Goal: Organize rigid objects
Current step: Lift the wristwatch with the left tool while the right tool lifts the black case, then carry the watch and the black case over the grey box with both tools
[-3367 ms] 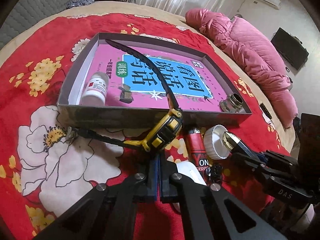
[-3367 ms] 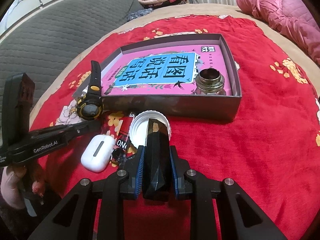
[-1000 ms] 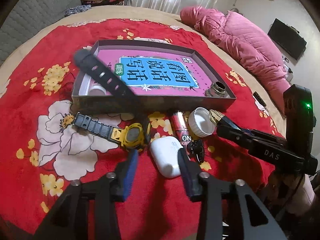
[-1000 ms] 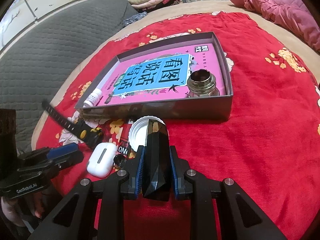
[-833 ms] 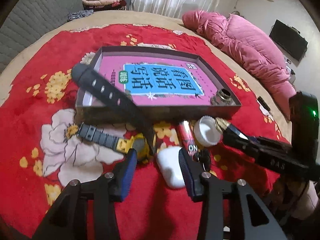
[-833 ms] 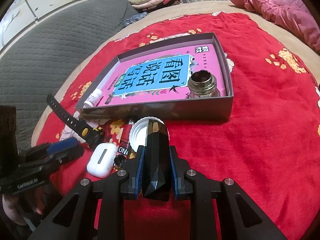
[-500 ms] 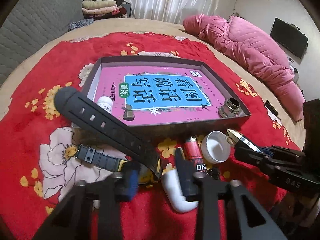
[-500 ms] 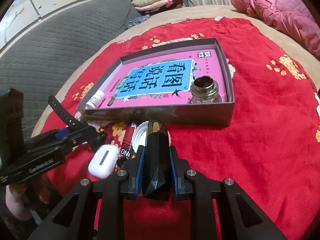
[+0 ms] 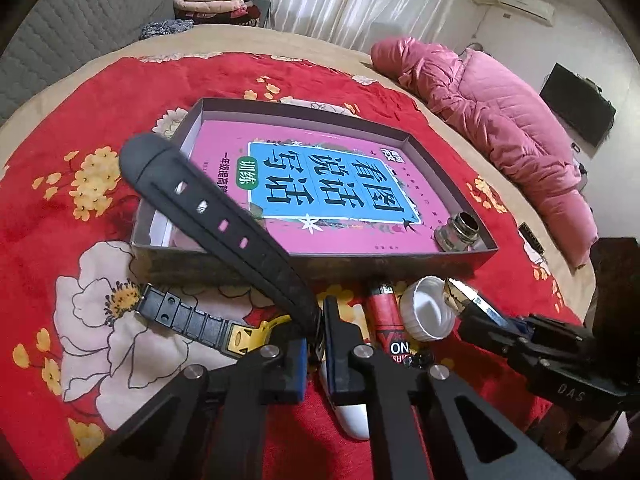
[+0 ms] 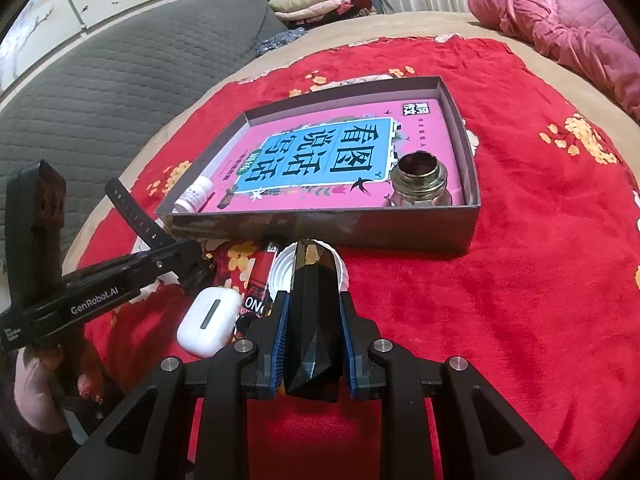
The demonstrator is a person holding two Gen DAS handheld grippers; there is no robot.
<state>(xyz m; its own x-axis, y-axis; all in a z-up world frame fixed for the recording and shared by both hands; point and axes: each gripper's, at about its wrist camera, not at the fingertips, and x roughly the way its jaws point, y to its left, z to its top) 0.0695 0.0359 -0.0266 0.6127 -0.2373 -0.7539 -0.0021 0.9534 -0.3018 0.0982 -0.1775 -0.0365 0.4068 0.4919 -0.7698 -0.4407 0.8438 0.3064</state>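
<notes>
A black and yellow wristwatch (image 9: 224,232) lies in front of a shallow grey box (image 9: 312,266). My left gripper (image 9: 315,340) is shut on the watch at its case; one strap sticks up toward the box, the other trails on the cloth. In the right wrist view the left gripper (image 10: 192,264) holds the watch (image 10: 136,216) left of the box (image 10: 400,236). My right gripper (image 10: 314,312) is shut on a faceted black crystal (image 10: 314,308), held above a white cap (image 10: 280,276).
The box holds a pink book (image 10: 332,160), a metal fitting (image 10: 418,180) and a small white bottle (image 10: 194,198). A white earbud case (image 10: 210,320), a red lighter (image 10: 258,284) and a small black item lie on the red floral cloth (image 10: 520,280). A pink jacket (image 9: 500,100) lies behind.
My left gripper was open behind the watch; it has moved forward and shut on the watch case, and the strap now rises higher. My right gripper keeps holding the crystal, nearly still.
</notes>
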